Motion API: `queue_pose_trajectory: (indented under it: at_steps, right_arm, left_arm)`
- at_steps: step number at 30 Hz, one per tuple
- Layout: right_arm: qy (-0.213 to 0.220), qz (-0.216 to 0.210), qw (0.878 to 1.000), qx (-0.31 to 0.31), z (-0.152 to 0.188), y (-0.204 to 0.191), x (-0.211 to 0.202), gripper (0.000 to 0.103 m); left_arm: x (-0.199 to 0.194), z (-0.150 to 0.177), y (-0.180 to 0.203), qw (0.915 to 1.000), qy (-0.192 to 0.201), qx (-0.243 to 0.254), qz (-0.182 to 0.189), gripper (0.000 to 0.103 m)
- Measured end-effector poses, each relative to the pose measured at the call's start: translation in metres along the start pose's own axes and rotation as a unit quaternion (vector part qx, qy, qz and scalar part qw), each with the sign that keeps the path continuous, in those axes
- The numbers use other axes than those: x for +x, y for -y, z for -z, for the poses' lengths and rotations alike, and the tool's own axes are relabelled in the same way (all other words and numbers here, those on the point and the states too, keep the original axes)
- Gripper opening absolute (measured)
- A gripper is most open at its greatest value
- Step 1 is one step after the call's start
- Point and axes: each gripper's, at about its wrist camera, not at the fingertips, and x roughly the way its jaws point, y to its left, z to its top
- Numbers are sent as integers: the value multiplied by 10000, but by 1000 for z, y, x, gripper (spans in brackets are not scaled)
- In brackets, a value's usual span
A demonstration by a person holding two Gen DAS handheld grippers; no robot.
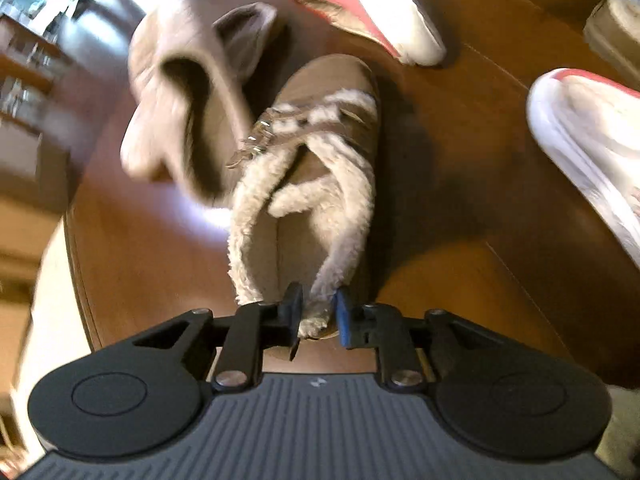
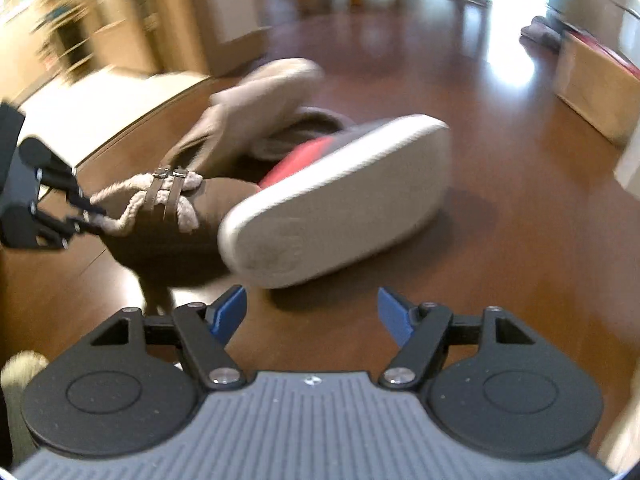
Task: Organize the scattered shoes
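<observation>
Clamping the fleece collar at the heel of a brown fleece-lined shoe, the left gripper had its two fingers drawn close together with a tuft of the pale lining pinched between the pads. In the right wrist view the same gripper appeared at the left edge, its fingertips buried in the fleece rim of that shoe.

The clamped shoe pointed away from the left gripper, toe forward, with two buckled straps crossing its upper. Whether its sole rested on the wooden floor or hung just above it could not be determined. A second brown shoe lay just beside it on the left, tipped over and blurred.

The right gripper was held with its blue-padded fingers spread wide apart and nothing between them. Directly ahead of it lay a white-soled sneaker, tilted on its side with the sole facing the camera and a red panel showing along its upper edge. This sneaker leaned against the brown shoes.

In the left wrist view, one white and red sneaker lay beyond the clamped shoe and another to its right, apart from it.
</observation>
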Motion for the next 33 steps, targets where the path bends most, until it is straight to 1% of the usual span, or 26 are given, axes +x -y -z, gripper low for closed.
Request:
queue_pose_trajectory:
  at_steps: [1, 2, 3, 4, 5, 7, 8, 9, 10, 12, 13, 14, 15, 16, 17, 18, 19, 20, 22, 23, 25, 26, 27, 29, 31, 33]
  right_arm:
    - [-5, -175, 9991, -394, -10, -15, 7, 68]
    - [-8, -258, 9979, -586, -16, -23, 11, 64]
    - [-9, -416, 9945, -957, -28, -38, 20, 61]
    - [18, -584, 9883, -1410, -41, -57, 31, 58]
    - [38, -660, 9845, -1625, -48, -67, 36, 58]
    - [118, -997, 9617, -2552, -72, -108, 62, 52]
    - [122, -1079, 9504, -2914, -80, -125, 74, 52]
    - [112, -1114, 9445, -3089, -83, -135, 80, 52]
    - [76, -1172, 9278, -3541, -90, -157, 99, 52]
    - [-21, -1116, 9074, -4051, -96, -181, 124, 52]
    - [-115, -1030, 8917, -4406, -98, -197, 143, 52]
    - [-226, -992, 8820, -4602, -98, -205, 156, 50]
    - [-343, -969, 8741, -4748, -97, -211, 166, 47]
    - [-489, -965, 8676, -4854, -95, -215, 176, 38]
    - [-644, -966, 8613, -4946, -94, -218, 186, 40]
    - [-709, -991, 8572, -5003, -92, -221, 195, 36]
    - [-668, -971, 8563, -5028, -91, -223, 198, 24]
    - [-638, -972, 8586, -4993, -92, -224, 198, 16]
    - [-465, -970, 8780, -4665, -94, -221, 191, 14]
    - [-400, -952, 8824, -4590, -93, -221, 191, 12]
    - [43, -755, 9223, -3789, -98, -204, 163, 11]
    - [166, -693, 9332, -3522, -100, -198, 153, 10]
    - [377, -576, 9522, -2977, -104, -183, 132, 10]
    - [673, -367, 9796, -1859, -110, -150, 87, 7]
    - [862, -271, 9929, -776, -110, -116, 41, 6]
    - [1119, -148, 9936, 80, -102, -87, -7, 6]
  left_arm:
    - [-10, 9, -3, 9994, 37, -345, 60, 34]
    - [-18, 15, -6, 9975, 42, -700, 106, 38]
    - [-29, 24, -10, 9928, 75, -1184, 150, 38]
    - [-38, 33, -14, 9857, 117, -1671, 186, 38]
    - [-46, 41, -17, 9774, 146, -2099, 211, 38]
    - [-60, 52, -18, 9636, 204, -2659, 183, 38]
    - [-65, 54, -18, 9605, 253, -2766, 166, 41]
    - [-69, 56, -17, 9592, 284, -2808, 159, 44]
    - [-70, 55, -17, 9613, 283, -2734, 168, 47]
    - [-70, 54, -18, 9657, 257, -2584, 83, 48]
    - [-69, 54, -21, 9648, 238, -2619, 23, 49]
    - [-67, 55, -24, 9631, 223, -2683, -6, 49]
    - [-64, 58, -30, 9598, 206, -2801, 11, 49]
    - [-61, 62, -34, 9562, 171, -2923, 9, 49]
    - [-59, 67, -38, 9524, 135, -3045, 8, 49]
    - [-58, 72, -41, 9495, 106, -3136, -5, 49]
    - [-61, 77, -42, 9474, 70, -3199, -58, 49]
    - [-62, 83, -45, 9444, 15, -3285, -128, 49]
    - [-65, 93, -50, 9382, -80, -3454, -196, 49]
    - [-68, 98, -54, 9342, -91, -3559, -231, 49]
    - [-76, 97, -55, 9322, 9, -3611, -252, 49]
    - [-81, 95, -55, 9325, 66, -3601, -261, 49]
    - [-85, 91, -53, 9344, 118, -3551, -278, 49]
    - [-95, 77, -46, 9411, 253, -3356, -314, 49]
    - [-105, 59, -37, 9493, 439, -3095, -327, 49]
    - [-119, 37, -26, 9567, 674, -2820, -245, 49]
